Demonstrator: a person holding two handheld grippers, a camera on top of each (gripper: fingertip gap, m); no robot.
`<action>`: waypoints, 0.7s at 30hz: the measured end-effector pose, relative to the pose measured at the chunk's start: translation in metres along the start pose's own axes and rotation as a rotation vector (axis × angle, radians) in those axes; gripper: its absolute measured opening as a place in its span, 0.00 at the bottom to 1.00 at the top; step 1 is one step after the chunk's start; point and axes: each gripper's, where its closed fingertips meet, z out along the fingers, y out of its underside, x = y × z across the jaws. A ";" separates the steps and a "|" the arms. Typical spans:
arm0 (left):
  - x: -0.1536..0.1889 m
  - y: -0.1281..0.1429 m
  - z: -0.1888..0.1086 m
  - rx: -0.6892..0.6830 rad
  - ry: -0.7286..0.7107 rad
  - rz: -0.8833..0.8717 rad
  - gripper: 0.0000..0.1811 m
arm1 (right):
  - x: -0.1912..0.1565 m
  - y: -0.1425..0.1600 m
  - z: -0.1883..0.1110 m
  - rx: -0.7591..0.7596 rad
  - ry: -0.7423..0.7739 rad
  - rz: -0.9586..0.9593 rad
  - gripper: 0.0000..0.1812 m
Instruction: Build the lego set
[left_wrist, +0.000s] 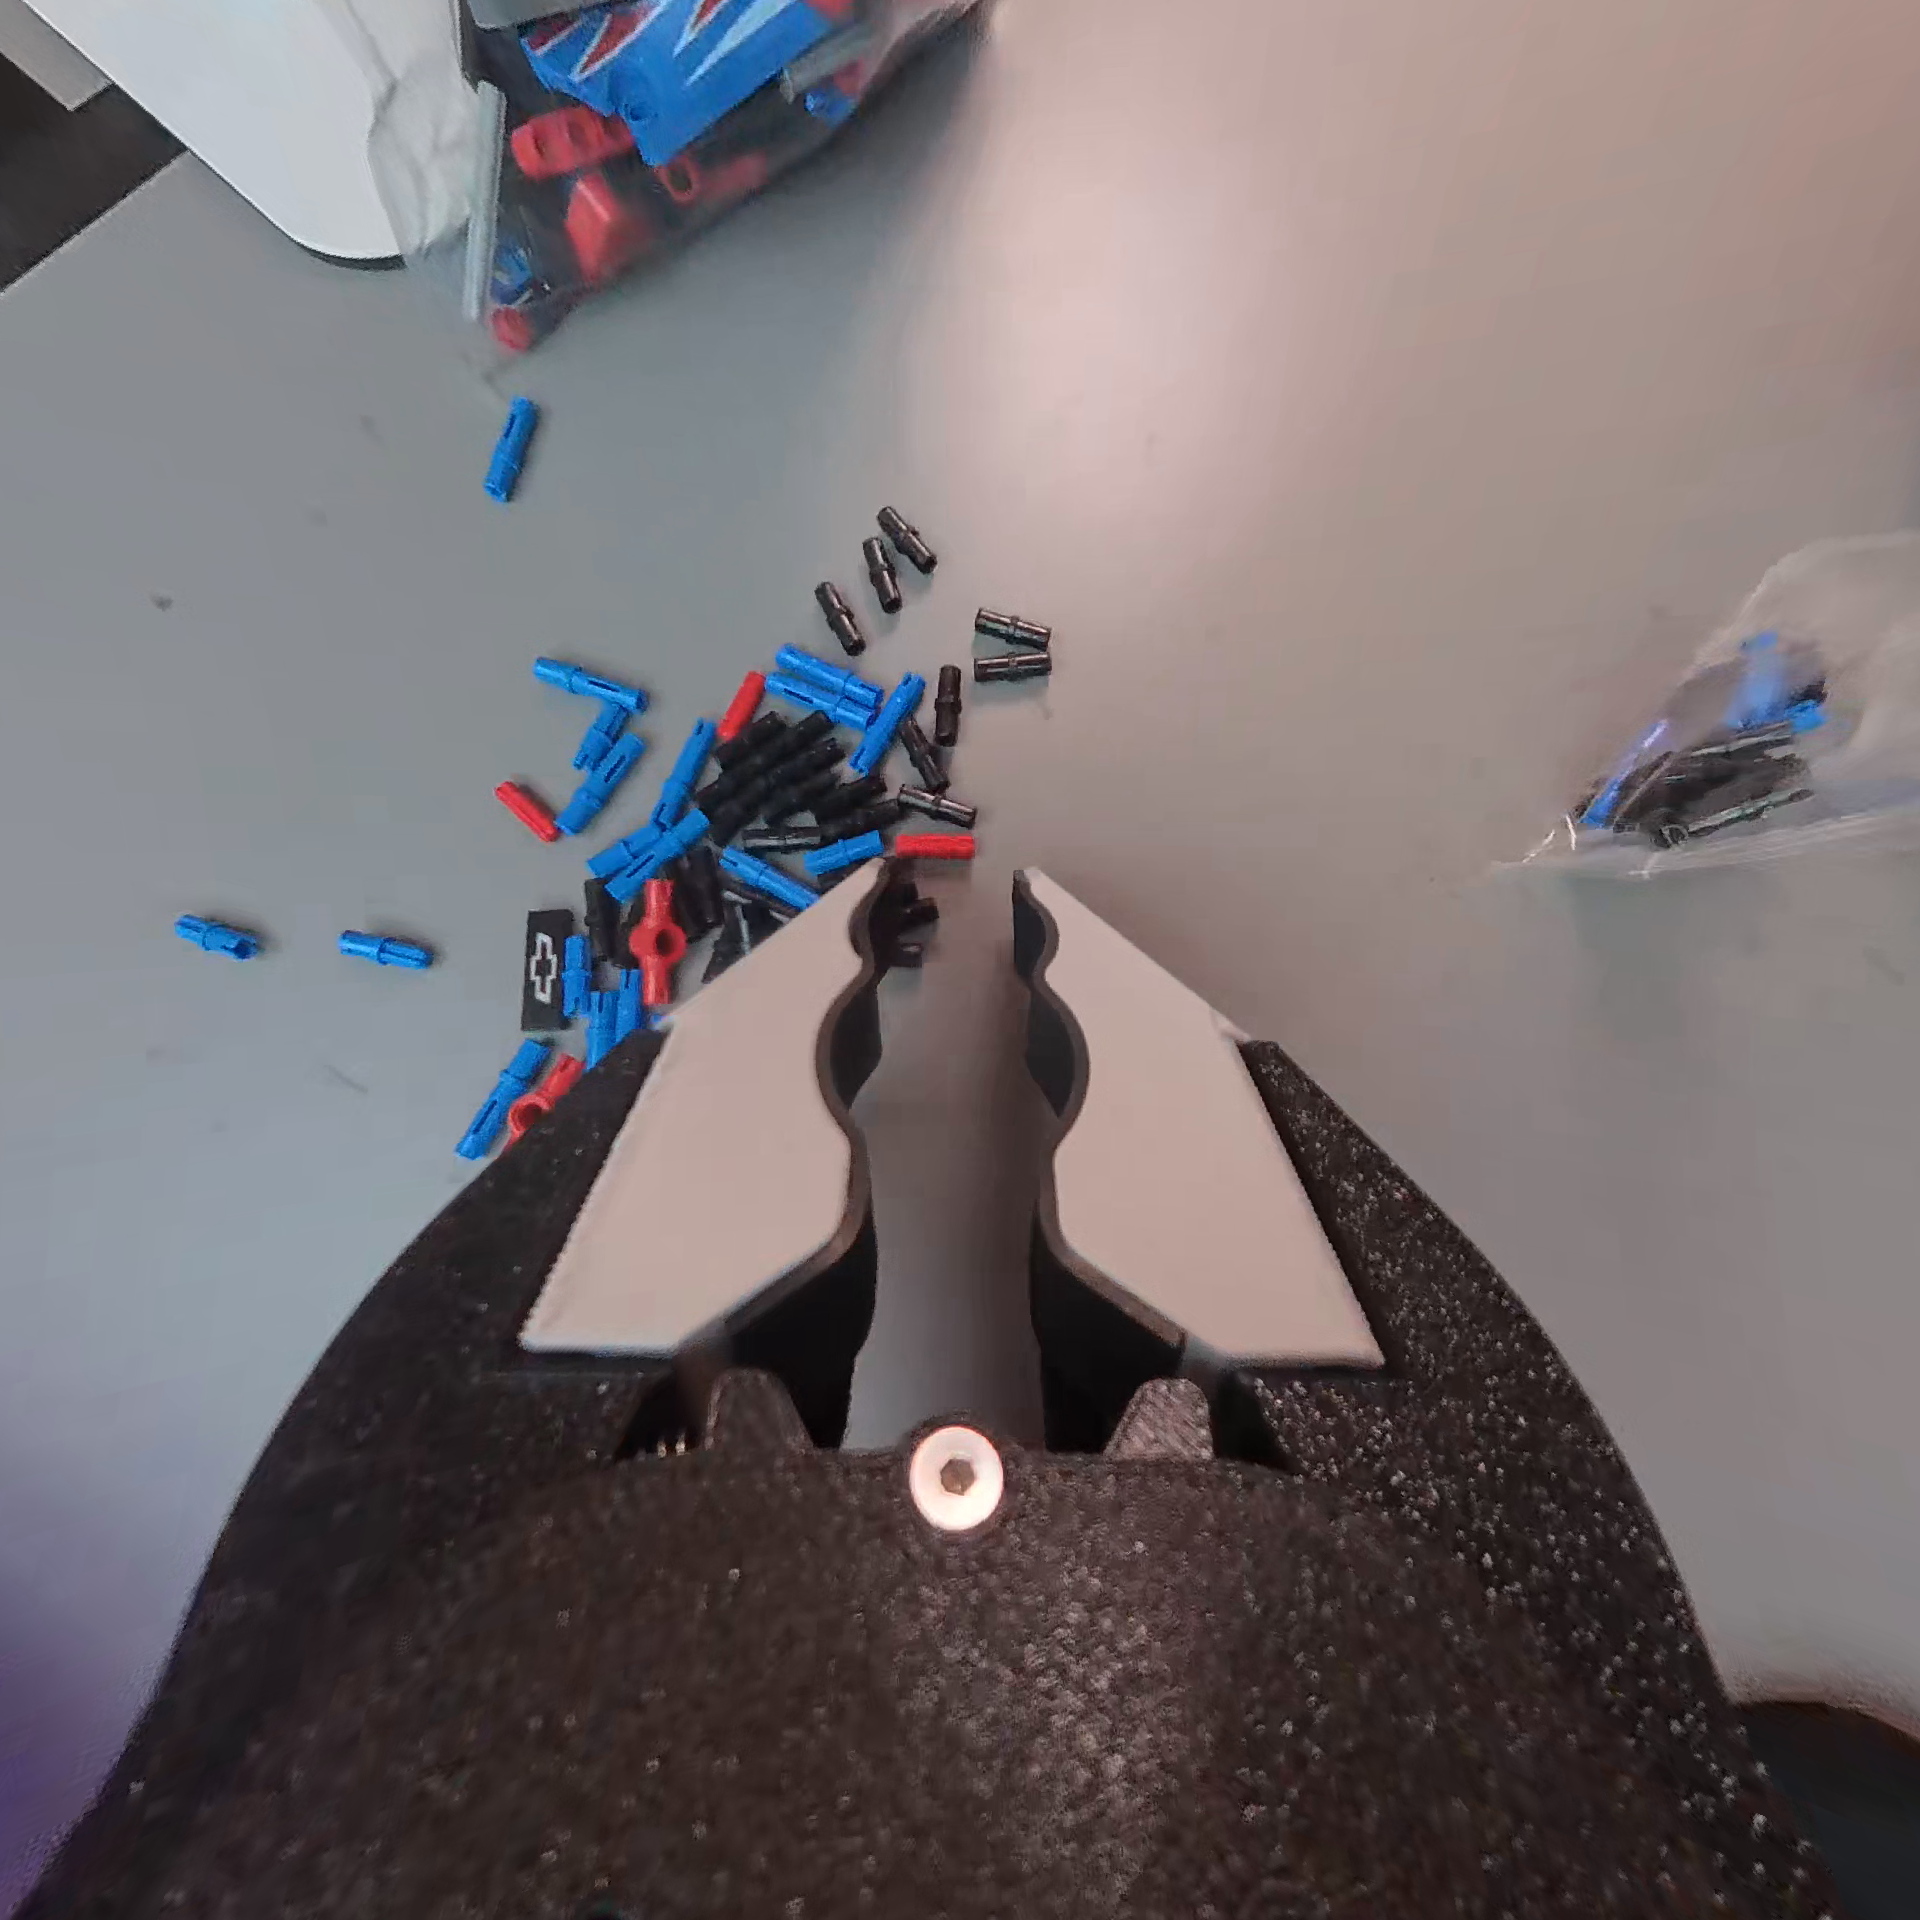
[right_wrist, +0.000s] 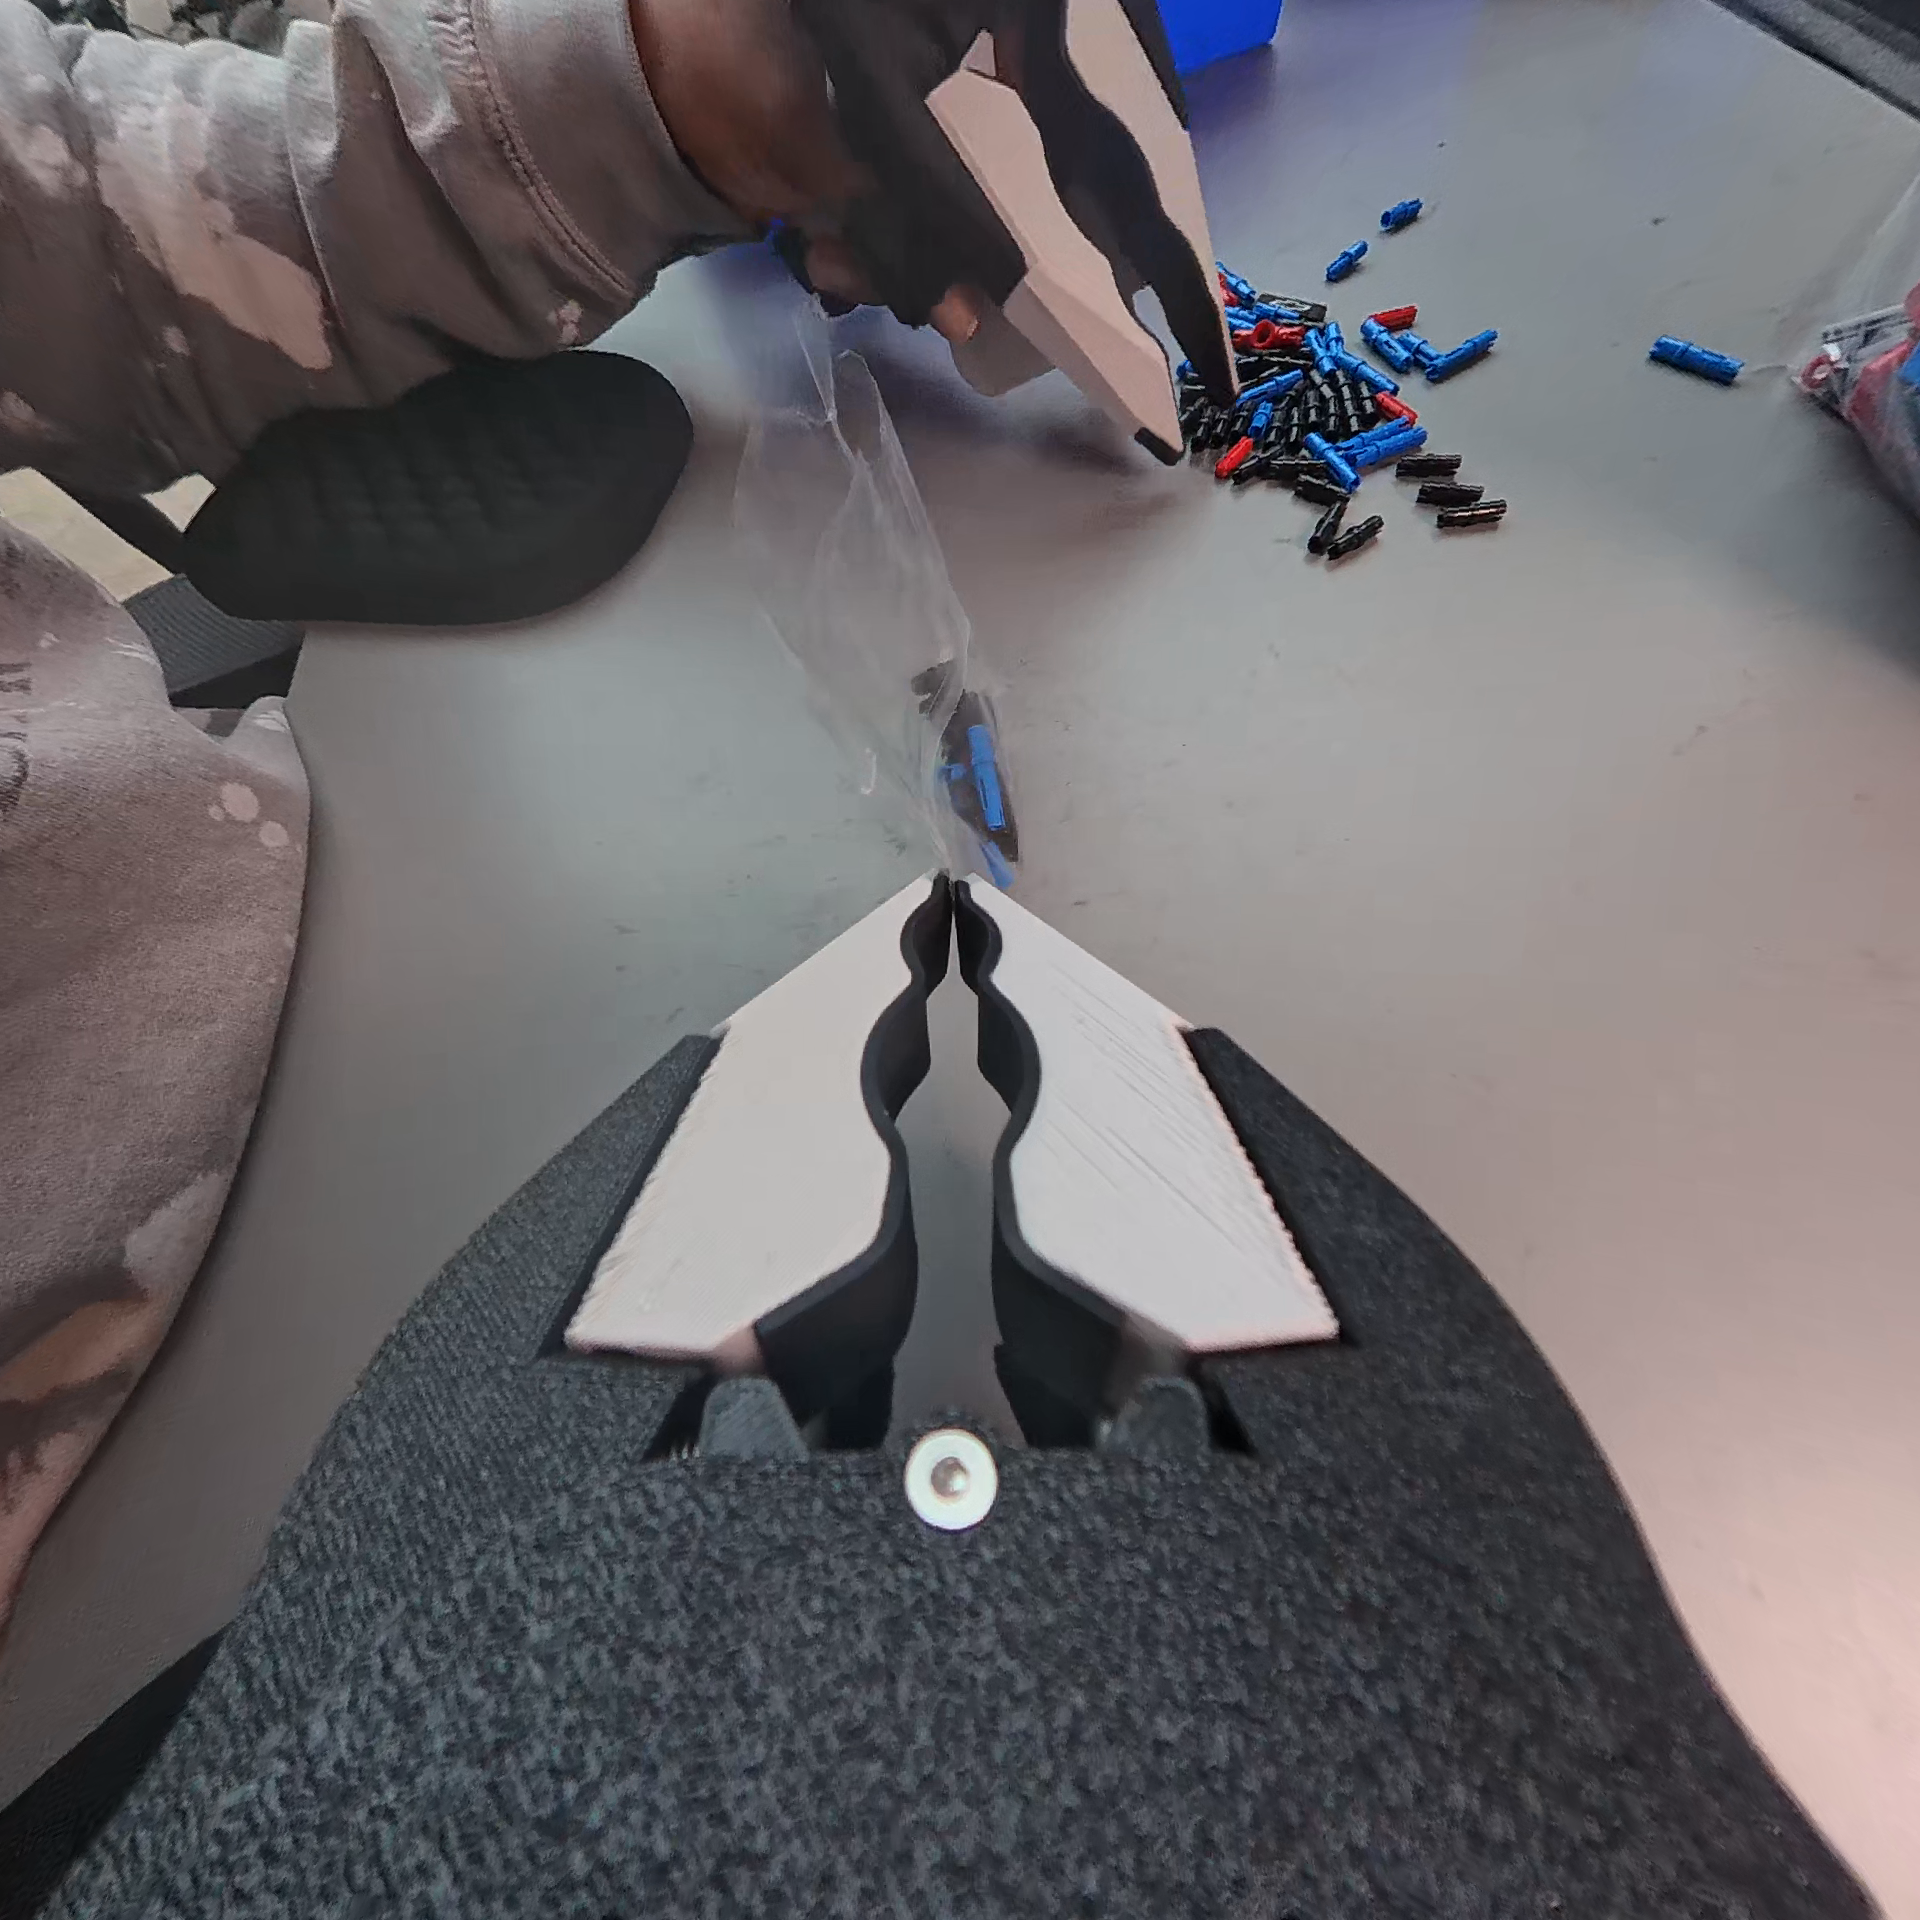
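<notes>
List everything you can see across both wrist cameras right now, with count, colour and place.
Loose pin pile: too many to count; blue, black, a few red; on the table at the left gripper's tips.
Stray blue pins: a few, apart from the pile.
Black printed tile: one, at the pile's near edge.
Small clear bag: one, some black and blue pins inside, pinched at a corner by the right gripper.
Large clear bag: one, red and blue parts, far edge of the table.
Table: one, grey.
Sleeve: one, pale mottled, person's left arm.
Left gripper: open, tips down in the pile.
Right gripper: shut on the bag.
</notes>
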 end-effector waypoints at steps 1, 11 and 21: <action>0.002 0.000 0.003 -0.007 0.012 0.004 0.12 | 0.000 0.000 0.000 0.000 0.000 0.001 0.00; 0.005 0.000 0.012 -0.033 0.054 0.004 0.03 | 0.000 0.001 -0.001 0.002 -0.004 0.003 0.00; 0.088 -0.070 -0.056 0.309 0.429 0.096 0.02 | 0.002 0.001 -0.001 -0.001 0.003 0.008 0.00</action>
